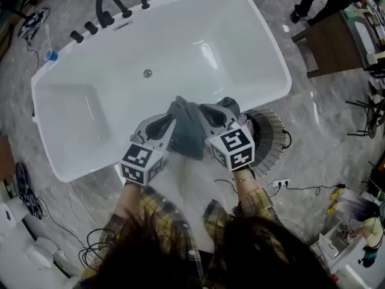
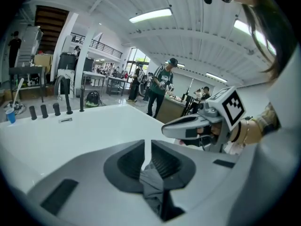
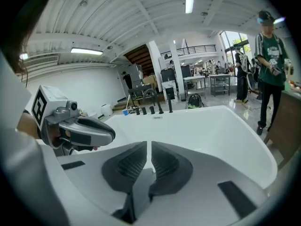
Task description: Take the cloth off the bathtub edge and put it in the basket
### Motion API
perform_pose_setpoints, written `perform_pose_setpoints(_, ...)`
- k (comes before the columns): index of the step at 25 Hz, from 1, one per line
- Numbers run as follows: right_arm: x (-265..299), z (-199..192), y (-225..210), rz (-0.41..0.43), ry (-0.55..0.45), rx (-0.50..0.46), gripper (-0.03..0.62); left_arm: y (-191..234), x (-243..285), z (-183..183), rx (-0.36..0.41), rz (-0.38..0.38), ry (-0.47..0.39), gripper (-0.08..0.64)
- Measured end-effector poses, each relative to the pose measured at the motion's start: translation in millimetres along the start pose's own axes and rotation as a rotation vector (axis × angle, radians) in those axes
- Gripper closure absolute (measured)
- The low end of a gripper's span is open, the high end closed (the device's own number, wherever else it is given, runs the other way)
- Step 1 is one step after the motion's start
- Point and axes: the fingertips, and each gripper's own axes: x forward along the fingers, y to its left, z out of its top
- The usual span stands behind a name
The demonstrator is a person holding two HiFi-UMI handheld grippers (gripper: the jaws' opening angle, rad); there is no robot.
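At centre frame, over the tub's (image 1: pixel 42 125) near edge, the cloth (image 1: pixel 186 134) hangs between the left tongs (image 1: pixel 171 124) and right tongs (image 1: pixel 207 114), both pinching its upper part. It looks light, soft and limp, so gripping near the top seems right. The basket (image 1: pixel 271 138) sits just to the right.

No words, numbers or brand names can be read in any view. The only printed marks are black-and-white square patterns, lower centre of the head view, on the left cube (image 1: pixel 143 163) of the left gripper (image 1: pixel 168 120) and the right cube (image 1: pixel 234 148) of the right gripper (image 1: pixel 207 114).

Bathtub (image 1: pixel 198 47) basin open ahead; faucet (image 1: pixel 110 8) on far rim; basket (image 1: pixel 278 131) close right.
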Motion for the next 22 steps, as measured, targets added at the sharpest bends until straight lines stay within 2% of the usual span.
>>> perform_pose_setpoints(3,12,-20,5,0.03,0.05,-0.006,0.566,2,8,-20,-0.019,-0.001,0.036,0.54)
perform_pose_setpoints(5,20,-33,7,0.044,0.078,-0.004,0.499,5,14,-31,-0.023,0.003,0.061,0.538)
perform_pose_setpoints(8,28,-52,5,0.042,0.12,-0.007,0.458,9,22,-47,-0.037,0.003,0.094,0.537)
perform_pose_setpoints(9,30,-59,4,0.041,0.133,-0.007,0.441,10,25,-52,-0.045,-0.002,0.106,0.524)
perform_pose_setpoints(11,34,-73,3,0.039,0.163,-0.006,0.404,11,30,-63,-0.06,-0.013,0.132,0.439)
perform_pose_setpoints(18,39,-118,-19,-0.01,0.258,0.015,0.277,23,47,-97,-0.075,-0.01,0.207,0.37)
perform_pose_setpoints(22,40,-145,-35,-0.046,0.298,0.053,0.245,30,52,-122,-0.083,-0.001,0.274,0.329)
